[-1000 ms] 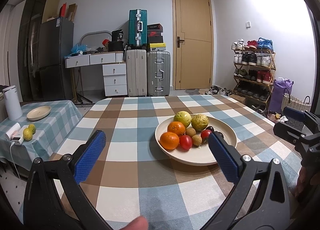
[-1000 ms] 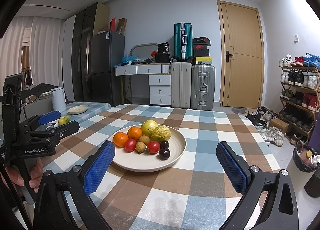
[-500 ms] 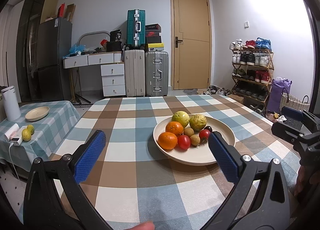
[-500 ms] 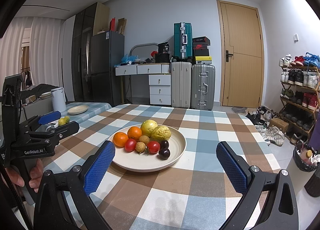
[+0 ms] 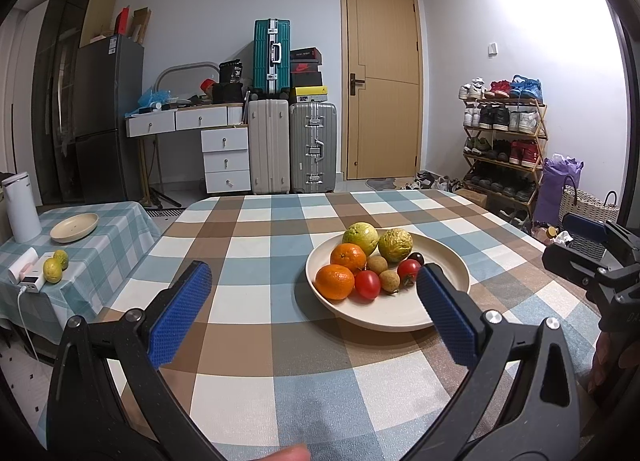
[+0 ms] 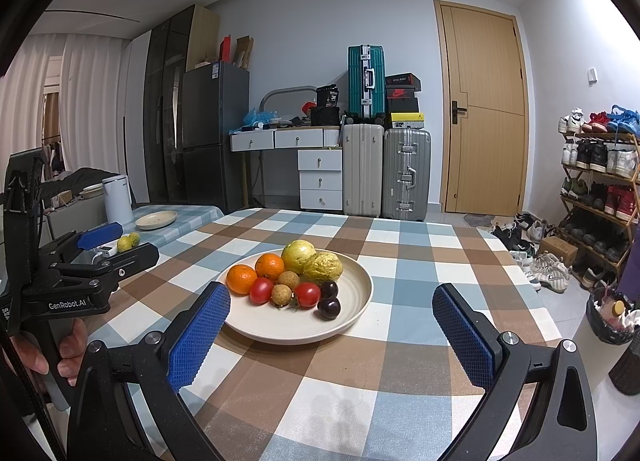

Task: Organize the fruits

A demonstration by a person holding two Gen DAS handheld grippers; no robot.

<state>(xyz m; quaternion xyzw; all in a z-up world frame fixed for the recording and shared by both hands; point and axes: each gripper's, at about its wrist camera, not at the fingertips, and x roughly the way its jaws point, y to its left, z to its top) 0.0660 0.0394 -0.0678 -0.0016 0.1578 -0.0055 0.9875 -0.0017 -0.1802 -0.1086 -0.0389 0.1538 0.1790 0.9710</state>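
above the table, left gripper and right gripper gape wide (both empty).

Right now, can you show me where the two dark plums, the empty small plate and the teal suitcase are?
Plums [image 6: 329, 307]: right wrist view, on the nearer plum's skin.
Small plate [image 5: 74, 227]: left wrist view, on its bare middle.
Teal suitcase [image 5: 272, 55]: left wrist view, on its front panel.

A lived-in home: left of the door stand suitcases, a drawer desk and a fridge, with a shoe rack to its right.
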